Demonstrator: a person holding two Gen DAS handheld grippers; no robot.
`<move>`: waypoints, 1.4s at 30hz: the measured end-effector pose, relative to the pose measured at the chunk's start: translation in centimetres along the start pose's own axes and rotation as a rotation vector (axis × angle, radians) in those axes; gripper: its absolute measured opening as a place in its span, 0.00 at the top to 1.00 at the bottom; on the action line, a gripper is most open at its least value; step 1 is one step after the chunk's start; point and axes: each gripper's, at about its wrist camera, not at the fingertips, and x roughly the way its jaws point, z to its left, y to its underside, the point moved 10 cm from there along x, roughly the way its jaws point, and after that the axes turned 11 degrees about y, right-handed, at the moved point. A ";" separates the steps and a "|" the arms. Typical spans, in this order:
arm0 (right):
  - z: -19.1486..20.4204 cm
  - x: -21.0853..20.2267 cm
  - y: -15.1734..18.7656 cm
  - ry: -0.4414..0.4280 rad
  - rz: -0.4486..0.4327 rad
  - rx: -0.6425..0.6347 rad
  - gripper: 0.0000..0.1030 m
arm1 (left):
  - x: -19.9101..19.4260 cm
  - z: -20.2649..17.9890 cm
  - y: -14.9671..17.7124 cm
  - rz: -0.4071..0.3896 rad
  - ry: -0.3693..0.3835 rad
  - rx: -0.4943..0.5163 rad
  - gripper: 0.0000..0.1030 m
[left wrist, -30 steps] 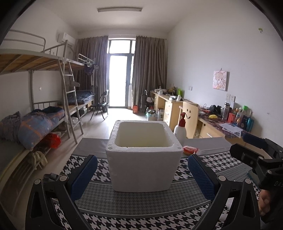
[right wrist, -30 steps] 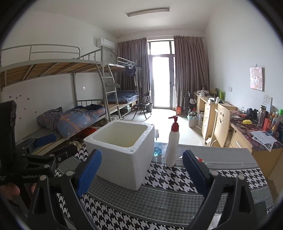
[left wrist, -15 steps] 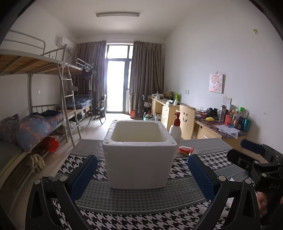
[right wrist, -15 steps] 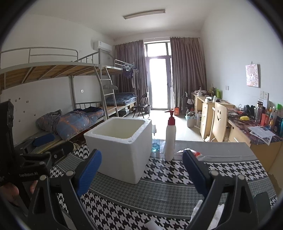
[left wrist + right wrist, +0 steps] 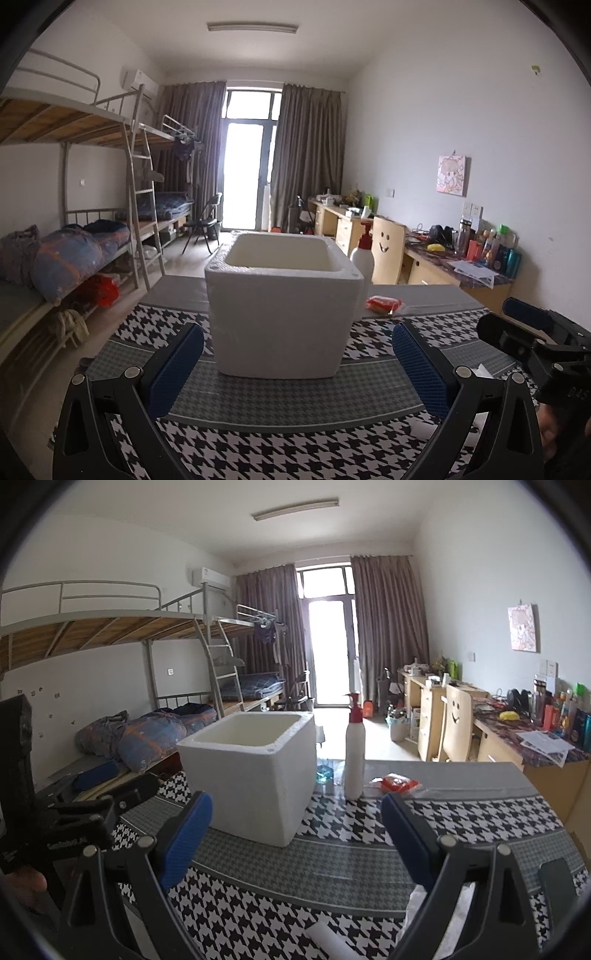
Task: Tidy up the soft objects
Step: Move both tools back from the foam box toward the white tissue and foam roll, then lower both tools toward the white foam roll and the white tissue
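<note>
wrist views low, sharing foam box (image 5: 280, 310)

Both cameras sit lower now than a second ago. The white foam box (image 5: 282, 306) looks taller, so less of its inside shows. At the bottom of the right view, a white roll (image 5: 330, 941) has come into sight.

One foam box (image 5: 280, 295); one pump bottle (image 5: 354, 753)

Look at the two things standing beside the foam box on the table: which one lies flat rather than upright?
The red packet in clear wrap lies flat on the table. The white pump bottle with the red top stands upright next to the foam box.
</note>
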 end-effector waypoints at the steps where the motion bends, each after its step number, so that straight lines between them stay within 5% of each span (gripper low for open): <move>1: -0.1 0.0 0.2 -0.001 0.004 0.004 0.08 | -0.1 0.0 0.1 0.000 0.006 -0.001 0.01; 42: -4.3 -2.4 4.9 0.107 0.069 0.064 0.08 | 1.2 -4.5 5.0 0.133 0.097 0.019 0.01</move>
